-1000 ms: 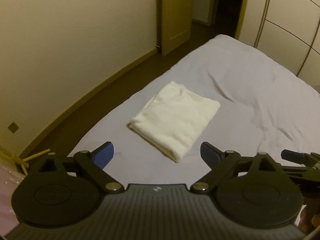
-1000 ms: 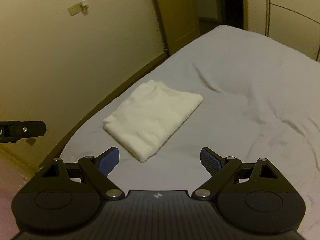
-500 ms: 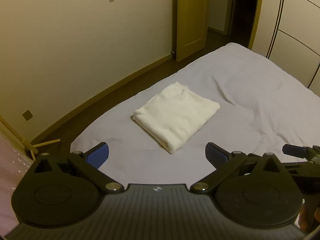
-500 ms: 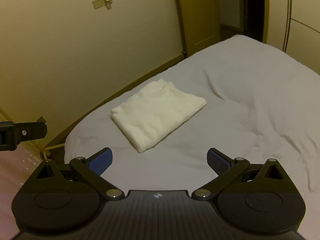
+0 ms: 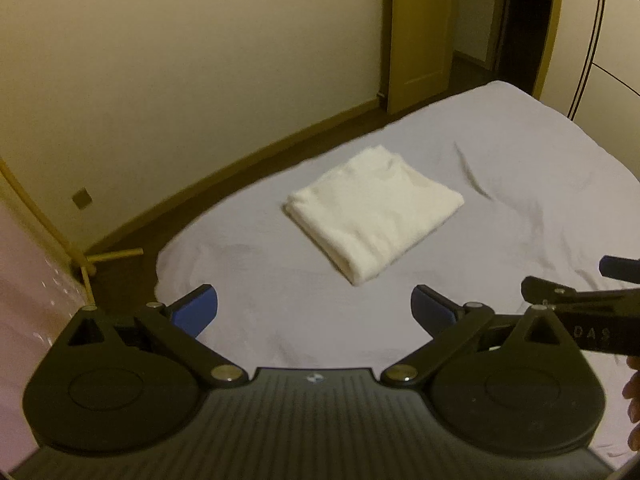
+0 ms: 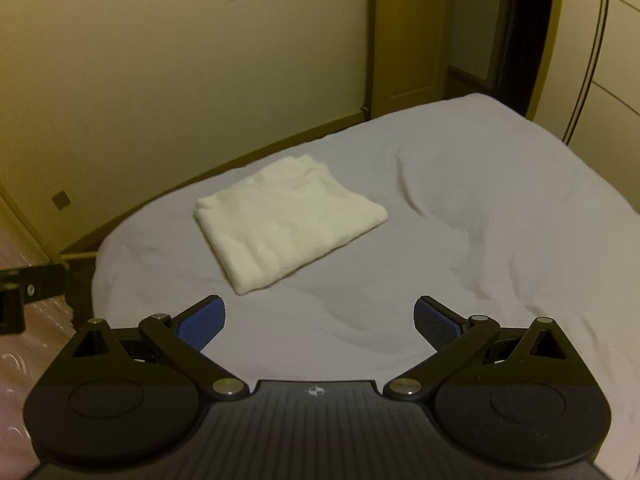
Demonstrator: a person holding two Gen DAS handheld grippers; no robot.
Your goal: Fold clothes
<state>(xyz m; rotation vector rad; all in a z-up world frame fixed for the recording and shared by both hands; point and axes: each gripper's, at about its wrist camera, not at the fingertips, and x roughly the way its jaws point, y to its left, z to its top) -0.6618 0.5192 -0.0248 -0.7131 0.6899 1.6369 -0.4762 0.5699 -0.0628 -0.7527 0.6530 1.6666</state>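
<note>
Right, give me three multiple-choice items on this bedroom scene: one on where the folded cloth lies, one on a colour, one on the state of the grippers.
1. Where does the folded white cloth lie?
A. On the floor
B. On the bed sheet, near its left edge
C. In the left gripper

2. What colour are the gripper pads?
A. Blue
B. Red
C. Green

3. What state are the left gripper and the right gripper in?
A. Both shut on the cloth
B. One open, one shut
C. Both open, holding nothing

Answers: 1 B, the cloth rests flat on the sheet beside the floor strip; 2 A, the pads show blue in both views; 3 C, each pair of fingers is spread wide over bare sheet.
</note>
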